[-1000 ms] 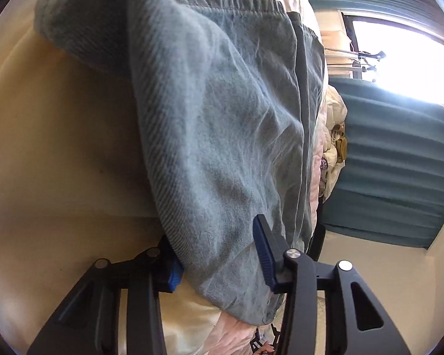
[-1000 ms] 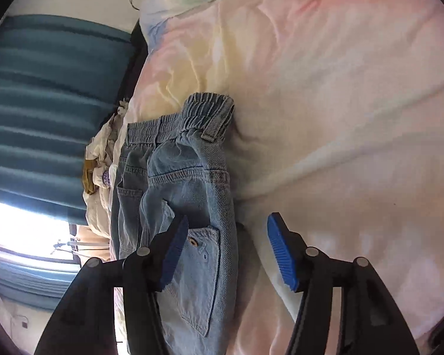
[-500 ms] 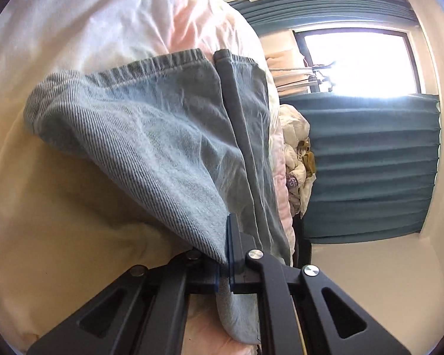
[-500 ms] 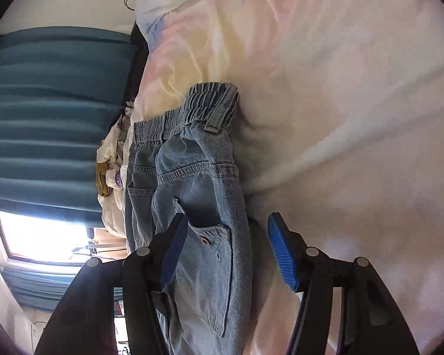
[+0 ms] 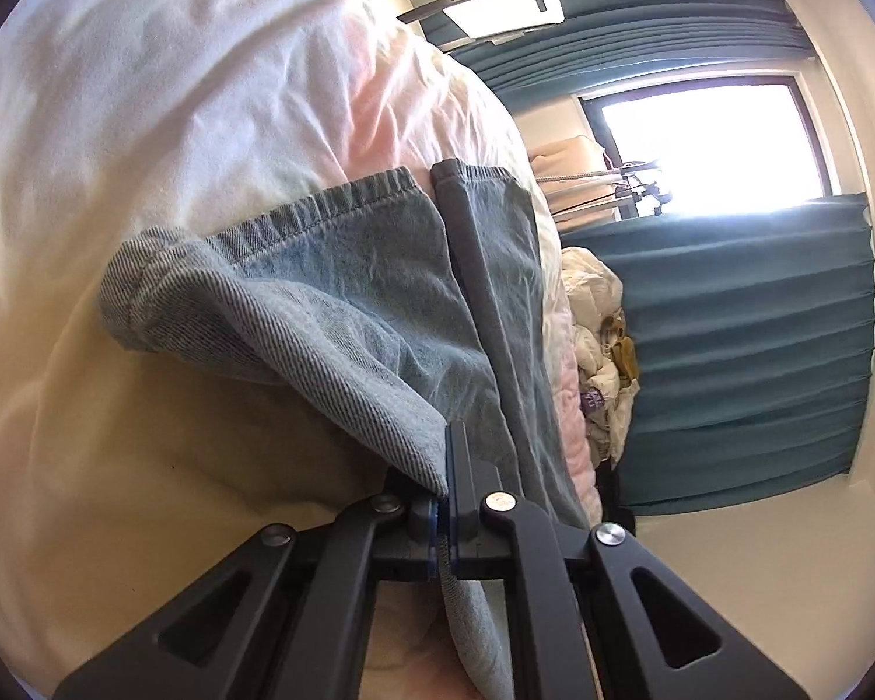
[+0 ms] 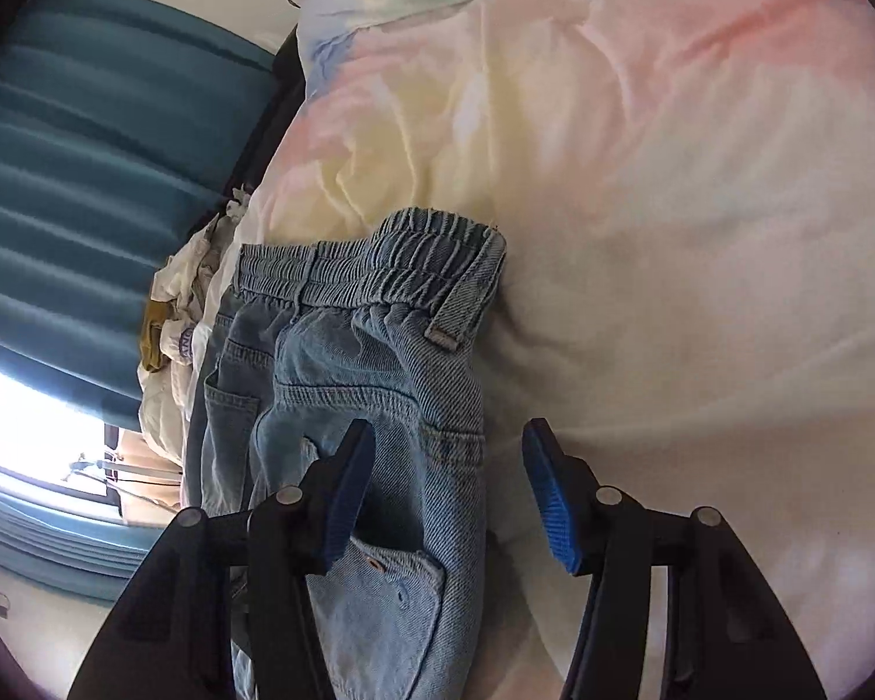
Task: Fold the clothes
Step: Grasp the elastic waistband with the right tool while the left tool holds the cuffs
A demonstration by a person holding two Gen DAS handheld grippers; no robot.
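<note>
Pinching jeans (image 5: 367, 303) hem: left gripper (image 5: 442, 501) | right gripper (image 6: 446, 490) closing, astride waistband-and-pocket side, untouched

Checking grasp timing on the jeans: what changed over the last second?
The left gripper went from open around the jeans edge to shut on it and lifted that denim off the bedding. The right gripper is closing around the jeans' side edge but not pressing yet. The waistband stayed put on the bed.
</note>
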